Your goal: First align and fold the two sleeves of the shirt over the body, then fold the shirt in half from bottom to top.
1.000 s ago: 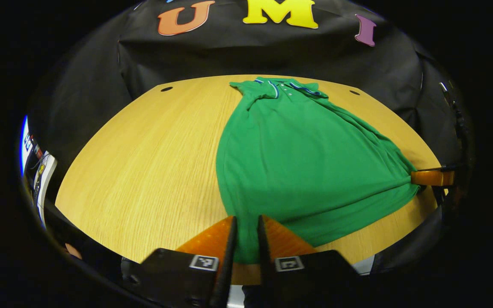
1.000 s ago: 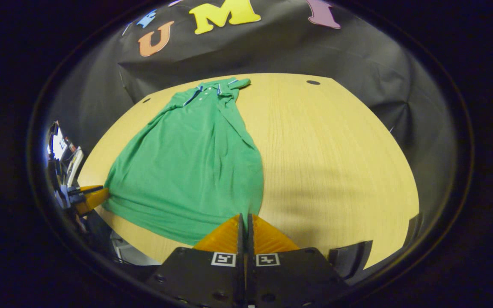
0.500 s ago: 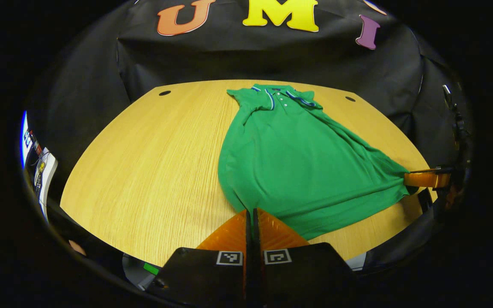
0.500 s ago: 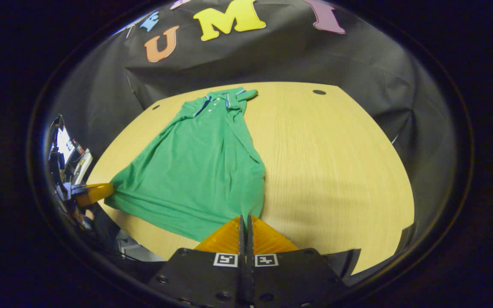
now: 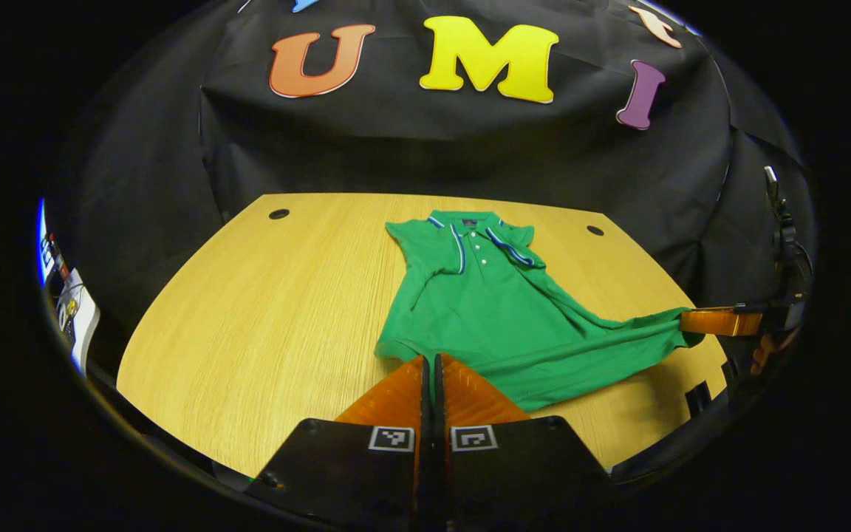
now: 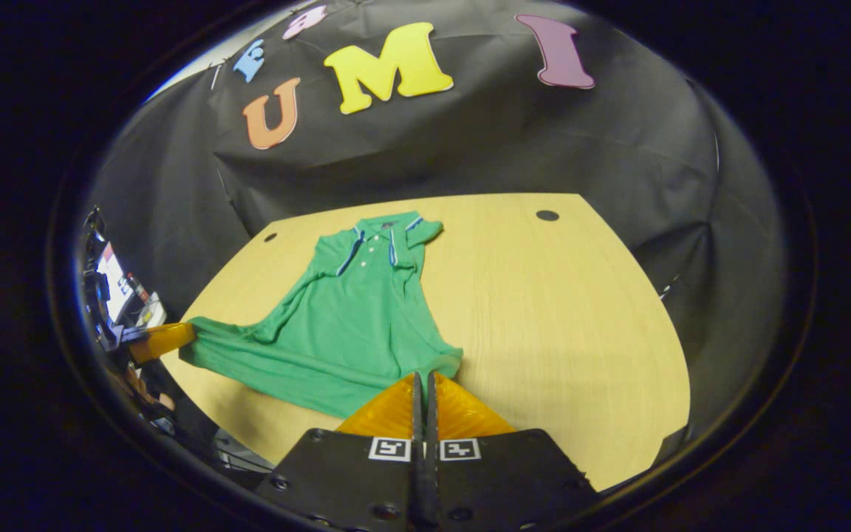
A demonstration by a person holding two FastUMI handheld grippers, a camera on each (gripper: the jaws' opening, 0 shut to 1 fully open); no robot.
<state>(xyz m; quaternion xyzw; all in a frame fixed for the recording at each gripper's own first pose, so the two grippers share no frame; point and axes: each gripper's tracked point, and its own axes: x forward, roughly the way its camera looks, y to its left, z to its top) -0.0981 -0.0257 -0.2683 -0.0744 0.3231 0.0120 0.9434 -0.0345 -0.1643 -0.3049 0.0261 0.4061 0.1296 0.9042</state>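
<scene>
A green polo shirt (image 5: 492,310) lies on the wooden table (image 5: 270,318) with its collar (image 5: 470,229) at the far end and both sleeves folded in over the body. My left gripper (image 5: 431,360) is shut on the near left corner of the hem. My right gripper (image 6: 422,377) is shut on the other hem corner; in the left gripper view it shows at the right (image 5: 695,322), pulling the hem taut. The hem edge hangs raised above the table between the two grippers. In the right gripper view the shirt (image 6: 351,325) stretches left to my left gripper (image 6: 178,336).
The table (image 6: 566,318) has small round holes near its far corners (image 5: 278,213) (image 5: 595,230) (image 6: 547,215). Devices with screens stand off the table's left edge (image 5: 71,310) (image 6: 115,281). Bare wood lies to the left and right of the shirt.
My left gripper closed on the hem corner. Both grippers then rose and lifted the hem off the table, so the shirt's lower part now hangs bunched between them.
</scene>
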